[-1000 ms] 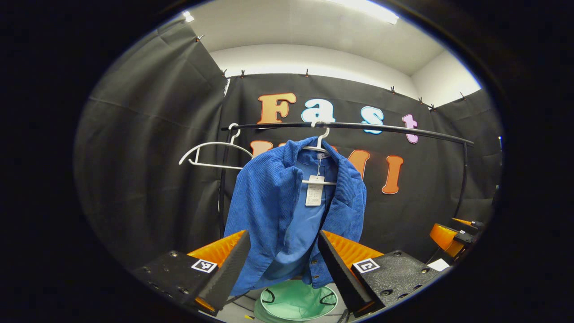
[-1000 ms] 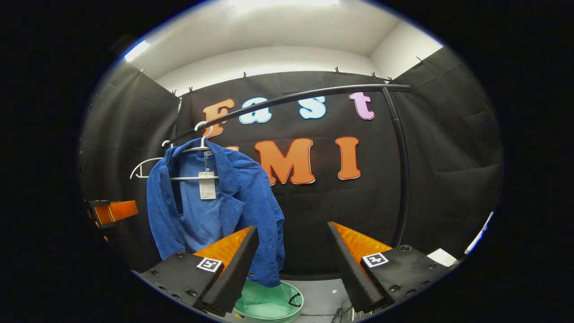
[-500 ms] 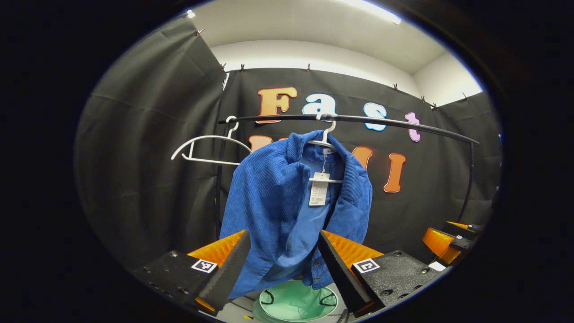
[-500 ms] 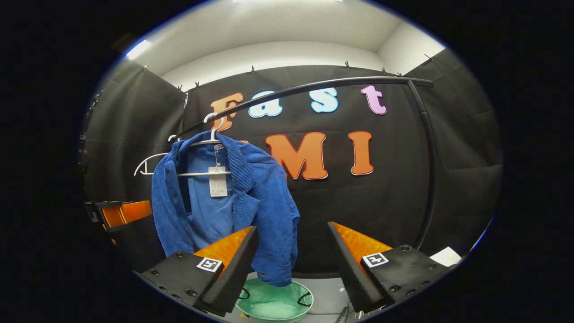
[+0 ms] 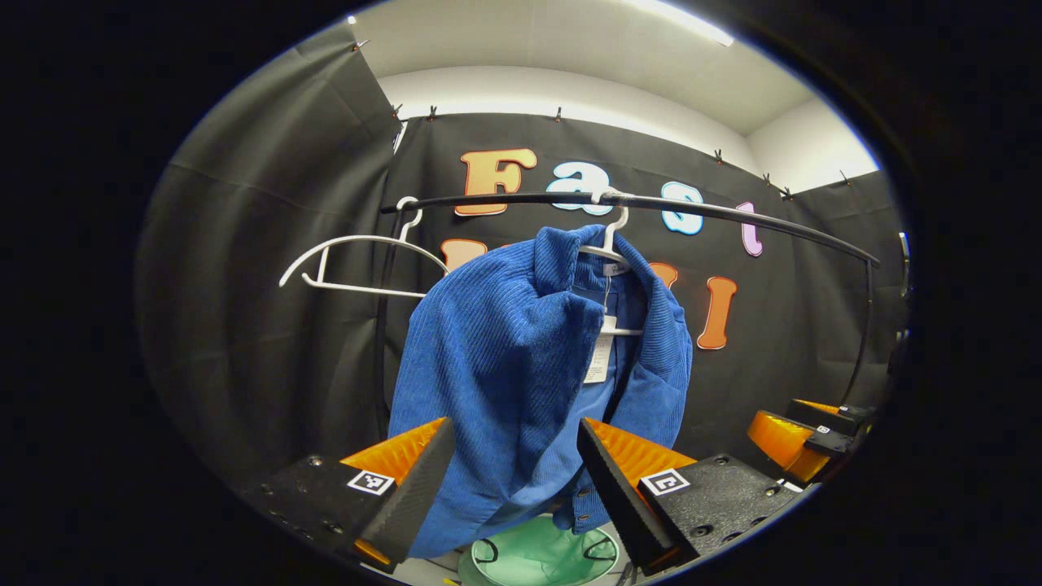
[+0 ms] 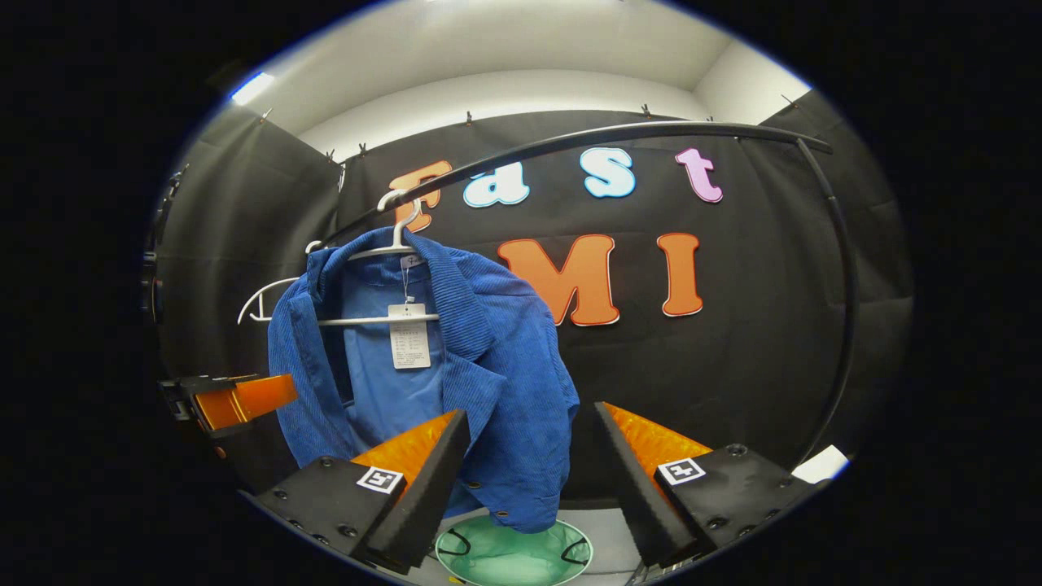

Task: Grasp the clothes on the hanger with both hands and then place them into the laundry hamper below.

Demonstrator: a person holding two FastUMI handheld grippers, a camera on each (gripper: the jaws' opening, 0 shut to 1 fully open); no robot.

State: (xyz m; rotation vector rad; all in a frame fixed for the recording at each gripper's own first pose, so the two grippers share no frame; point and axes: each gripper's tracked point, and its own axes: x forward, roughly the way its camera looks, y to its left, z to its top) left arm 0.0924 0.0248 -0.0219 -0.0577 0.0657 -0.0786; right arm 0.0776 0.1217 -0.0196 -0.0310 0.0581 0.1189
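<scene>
A blue corduroy jacket hangs on a white hanger from the black rail; a paper tag dangles inside it. My left gripper is open, its fingers on either side of the jacket's lower half, short of touching it. In the right gripper view the same jacket hangs left of centre, and my right gripper is open with the jacket's right hem just above its gap. A pale green hamper stands on the floor under the jacket, also seen as the hamper.
An empty white hanger hangs at the rail's left end. The rail's black upright curves down at the right. My right gripper shows far right in the left gripper view; my left gripper shows at the left in the right gripper view.
Both grippers have moved closer to the jacket, which looms larger in each view. The jacket has turned a little in the left gripper view. Both grippers stay open.
</scene>
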